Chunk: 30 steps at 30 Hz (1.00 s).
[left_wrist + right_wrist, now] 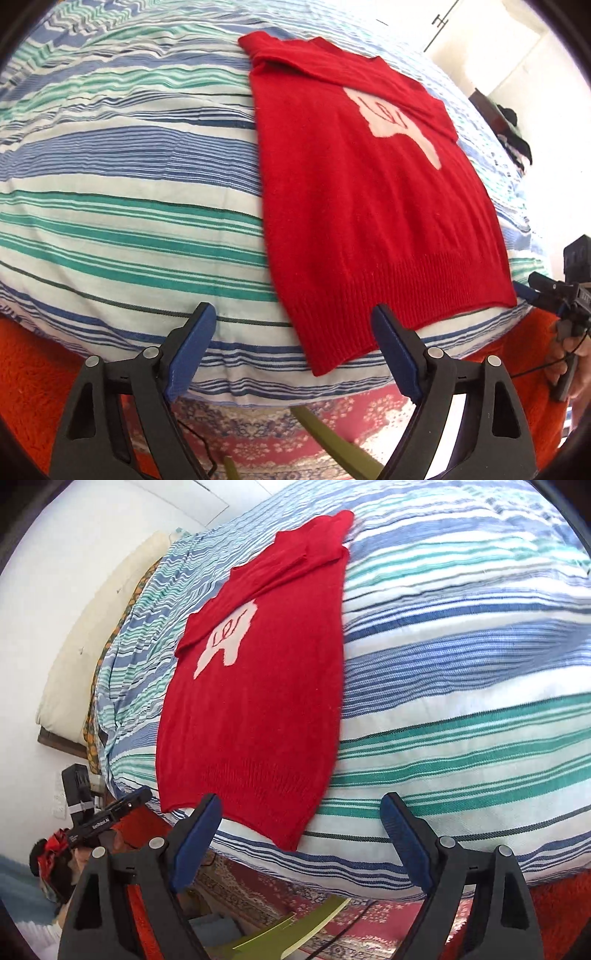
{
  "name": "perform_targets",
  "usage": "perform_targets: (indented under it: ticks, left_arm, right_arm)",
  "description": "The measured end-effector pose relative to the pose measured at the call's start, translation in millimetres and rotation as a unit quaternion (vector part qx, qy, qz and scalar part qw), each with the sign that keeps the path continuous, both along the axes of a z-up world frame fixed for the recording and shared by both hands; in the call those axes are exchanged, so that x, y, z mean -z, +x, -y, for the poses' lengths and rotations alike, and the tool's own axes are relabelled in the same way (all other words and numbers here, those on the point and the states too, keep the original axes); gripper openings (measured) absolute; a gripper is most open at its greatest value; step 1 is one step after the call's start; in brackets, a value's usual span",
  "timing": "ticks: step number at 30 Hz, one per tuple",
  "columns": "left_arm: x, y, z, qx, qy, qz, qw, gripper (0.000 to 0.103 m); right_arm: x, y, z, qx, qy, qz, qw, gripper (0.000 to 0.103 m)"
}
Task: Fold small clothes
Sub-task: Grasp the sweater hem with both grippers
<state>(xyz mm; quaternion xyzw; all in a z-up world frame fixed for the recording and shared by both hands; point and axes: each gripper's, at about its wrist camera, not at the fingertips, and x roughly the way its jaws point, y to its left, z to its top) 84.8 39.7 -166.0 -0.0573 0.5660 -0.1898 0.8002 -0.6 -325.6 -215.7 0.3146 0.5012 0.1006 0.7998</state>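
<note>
While both tongs (293,325) (301,814) gape empty | red sweater (369,192) flat, lengthwise, hem nearest

My red sweater (354,206) w/ white motif (391,122); bedsheet (129,177) blue-green-white striped; rug (288,435) red patterned; my fingers' pads (192,350) blue.

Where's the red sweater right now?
The red sweater lies flat on the striped bedcover, hem at the near bed edge, ahead of both open grippers.
</note>
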Motion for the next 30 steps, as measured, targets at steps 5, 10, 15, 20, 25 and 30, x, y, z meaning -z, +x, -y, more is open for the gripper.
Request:
perform_targets:
  ticks: [5,10,15,20,25,30]
  left_arm:
    - [8.0,7.0,17.8,0.022,-0.02,-0.019,0.9994,0.08]
    - [14.4,11.0,16.3,0.013,-0.023,-0.053,0.9983,0.004]
    - [-4.5,-3.4,3.8,0.003,-0.035,-0.036,0.9987,0.003]
    - [-27.8,-19.7,1.0,0.022,-0.024,-0.024,0.9992,0.003]
    - [-40.9,-41.0,-5.4,0.045,-0.027,-0.04,0.9978,0.002]
    - [-44.3,-50.8,-14.6,0.049,-0.041,-0.073,0.9953,0.003]
  right_arm:
    - [8.3,17.1,-12.4,-0.034,0.06,0.012,0.998,0.078]
    - [19.4,30.2,-27.7,-0.05,0.026,-0.018,0.998,0.007]
    - [1.2,16.3,-33.7,-0.068,-0.004,0.007,0.998,0.007]
    - [-21.2,4.3,-43.9,-0.107,-0.034,0.018,0.994,0.006]
    - [-37.2,-11.9,-53.8,-0.139,-0.041,0.018,0.989,0.006]
    - [-37.4,-41.4,-56.0,-0.136,0.003,0.002,0.991,0.006]
